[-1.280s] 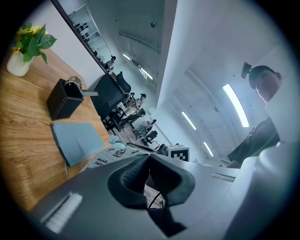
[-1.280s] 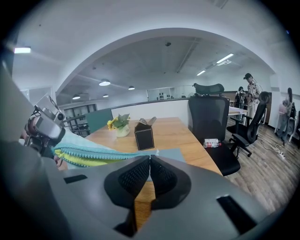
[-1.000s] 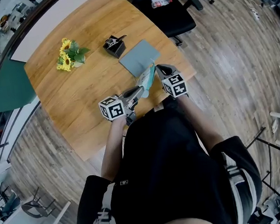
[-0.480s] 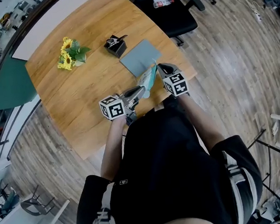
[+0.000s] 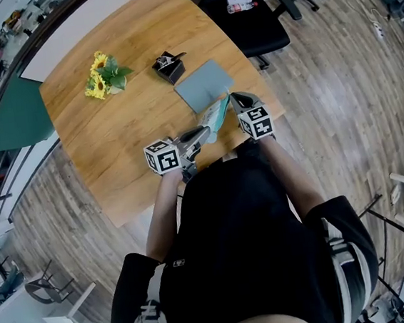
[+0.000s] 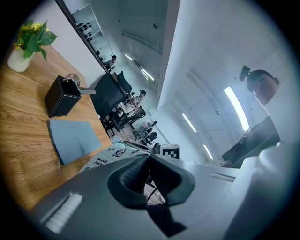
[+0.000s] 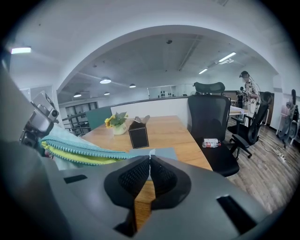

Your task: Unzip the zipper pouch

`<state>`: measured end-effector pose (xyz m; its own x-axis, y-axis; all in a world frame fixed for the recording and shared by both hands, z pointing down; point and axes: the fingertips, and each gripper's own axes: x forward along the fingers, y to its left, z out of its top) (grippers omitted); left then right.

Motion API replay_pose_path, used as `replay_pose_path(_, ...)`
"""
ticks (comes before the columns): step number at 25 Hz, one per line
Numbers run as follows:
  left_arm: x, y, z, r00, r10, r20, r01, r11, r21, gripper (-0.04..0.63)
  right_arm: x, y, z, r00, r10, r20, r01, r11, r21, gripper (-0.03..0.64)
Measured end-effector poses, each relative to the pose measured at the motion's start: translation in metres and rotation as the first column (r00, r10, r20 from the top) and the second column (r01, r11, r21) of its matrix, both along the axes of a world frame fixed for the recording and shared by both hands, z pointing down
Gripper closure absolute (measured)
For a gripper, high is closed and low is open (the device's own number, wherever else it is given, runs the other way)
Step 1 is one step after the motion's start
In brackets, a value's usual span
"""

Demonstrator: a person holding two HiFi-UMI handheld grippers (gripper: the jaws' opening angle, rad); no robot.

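The zipper pouch (image 5: 215, 115), pale with teal and yellow edges, is held above the near right part of the wooden table (image 5: 114, 145), stretched between both grippers. My left gripper (image 5: 200, 131) is shut on its near end; in the left gripper view the printed pouch (image 6: 105, 158) runs off to the left of the closed jaws (image 6: 150, 157). My right gripper (image 5: 233, 100) is shut at the pouch's far end. In the right gripper view a small pale tab, apparently the zipper pull (image 7: 151, 151), sticks out between the closed tips (image 7: 150, 157), and the pouch (image 7: 70, 149) stretches away to the left.
A grey-blue mat (image 5: 203, 84) lies on the table just beyond the pouch. Behind it stands a black box (image 5: 167, 66), and a small vase of sunflowers (image 5: 103, 74) stands further left. A black office chair (image 5: 244, 16) stands past the table's far right edge.
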<state>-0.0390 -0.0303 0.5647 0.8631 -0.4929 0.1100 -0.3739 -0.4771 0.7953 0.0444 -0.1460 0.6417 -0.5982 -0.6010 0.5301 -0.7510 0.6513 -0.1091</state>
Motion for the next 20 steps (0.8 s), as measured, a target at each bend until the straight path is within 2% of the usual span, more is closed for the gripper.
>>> replay_pose_path(4, 0.004, -0.006, -0.002, 1.000, -0.027, 0.002, 0.027, 1.000, 0.005, 0.589, 0.002, -0.007, 0.000, 1.000, -0.025, -0.013, 0.025, 1.000, 0.006, 0.603)
replay_pose_path(8, 0.004, -0.015, -0.015, 0.996, -0.081, 0.022, 0.080, 0.995, 0.061, 0.589, 0.002, -0.014, -0.006, 0.994, -0.077, -0.077, 0.083, 0.994, 0.077, 0.574)
replay_pose_path(13, 0.004, -0.030, -0.028, 0.992, -0.124, 0.021, 0.122, 0.989, 0.088, 0.589, 0.007, -0.034, -0.010, 0.994, -0.082, -0.069, 0.088, 0.993, 0.080, 0.543)
replay_pose_path(15, 0.002, -0.037, -0.032, 0.989, -0.143, 0.031, 0.139, 0.985, 0.099, 0.589, 0.007, -0.039, -0.015, 0.993, -0.096, -0.065, 0.101, 0.992, 0.081, 0.546)
replay_pose_path(17, 0.001, -0.042, -0.033, 0.985, -0.166, 0.054, 0.159, 0.981, 0.115, 0.588, 0.005, -0.041, -0.016, 0.991, -0.125, -0.048, 0.128, 0.989, 0.075, 0.614)
replay_pose_path(20, -0.003, -0.051, -0.032, 0.973, -0.204, 0.108, 0.187, 0.972, 0.143, 0.588, 0.000, -0.041, -0.019, 0.983, -0.178, -0.035, 0.180, 0.981, 0.074, 0.614)
